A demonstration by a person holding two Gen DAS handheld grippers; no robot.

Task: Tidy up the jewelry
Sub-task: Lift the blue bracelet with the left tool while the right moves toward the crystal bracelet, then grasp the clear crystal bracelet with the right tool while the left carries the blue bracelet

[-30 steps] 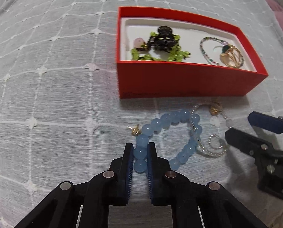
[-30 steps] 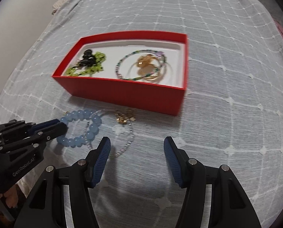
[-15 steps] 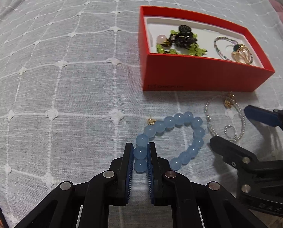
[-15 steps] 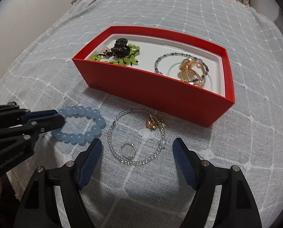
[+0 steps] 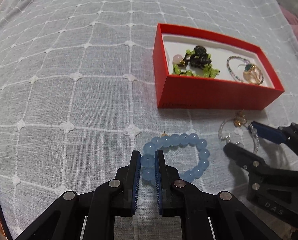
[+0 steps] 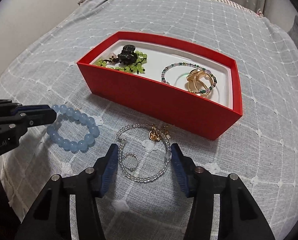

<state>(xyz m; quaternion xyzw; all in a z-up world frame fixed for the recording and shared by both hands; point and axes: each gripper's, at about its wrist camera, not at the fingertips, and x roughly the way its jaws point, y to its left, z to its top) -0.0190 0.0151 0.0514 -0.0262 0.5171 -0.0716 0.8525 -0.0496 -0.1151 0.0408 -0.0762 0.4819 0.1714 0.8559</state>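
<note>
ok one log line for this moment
left tool: shut on blue bracelet | right tool: closing around clear bracelet, not gripped | box: holds other jewelry

Soft, dim indoor light from overhead, no hard glare. The glossy red cardboard box (image 6: 169,108) drops a short shadow on the pale grey checked cloth (image 6: 248,46) along its near wall; faint shadows under the black gripper arms too. Strong fisheye bend, grid lines bow toward all edges. Right wrist view has dark vignette corners. Centre sharp, box lettering smeared, far cloth soft.
</note>
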